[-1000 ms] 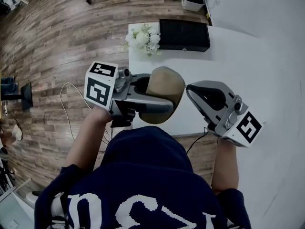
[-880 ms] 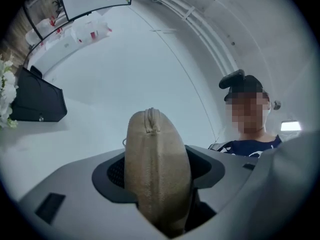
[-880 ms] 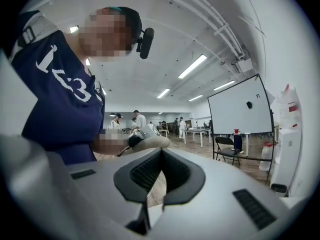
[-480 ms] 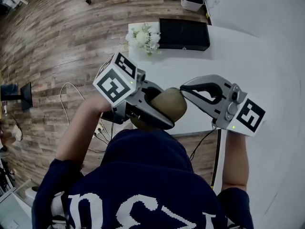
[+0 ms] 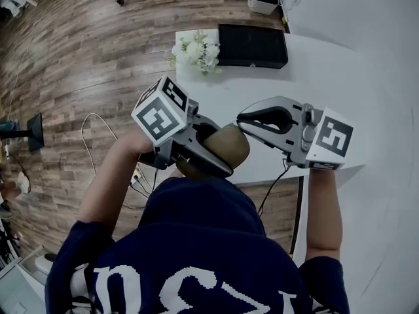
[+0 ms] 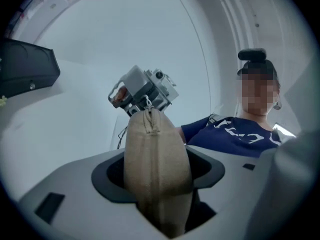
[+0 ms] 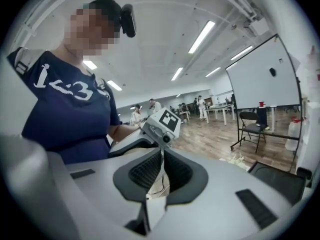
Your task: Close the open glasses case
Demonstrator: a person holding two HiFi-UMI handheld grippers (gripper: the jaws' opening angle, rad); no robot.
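A tan fabric glasses case [image 5: 230, 142] hangs in the air over the table's near edge, with my left gripper [image 5: 226, 152] shut on its sides. In the left gripper view the case [image 6: 156, 154] stands edge-on between the wide jaws, its zip seam facing the camera. My right gripper [image 5: 241, 120] is shut, its tip at the case's far end. There a small metal zip pull [image 6: 148, 104] shows right under the right gripper [image 6: 145, 91]. In the right gripper view the jaws [image 7: 161, 156] are pressed together, with tan fabric just beyond them.
A white table [image 5: 321, 90] carries a black box [image 5: 252, 46] and a bunch of white flowers [image 5: 196, 51] at its far end. Wooden floor lies to the left, with a cable [image 5: 91, 142] on it. A white bin [image 5: 265, 2] stands beyond the table.
The two grippers have come together. My left gripper rolled and sank with the case; my right gripper swung left until its tip met the case's end.
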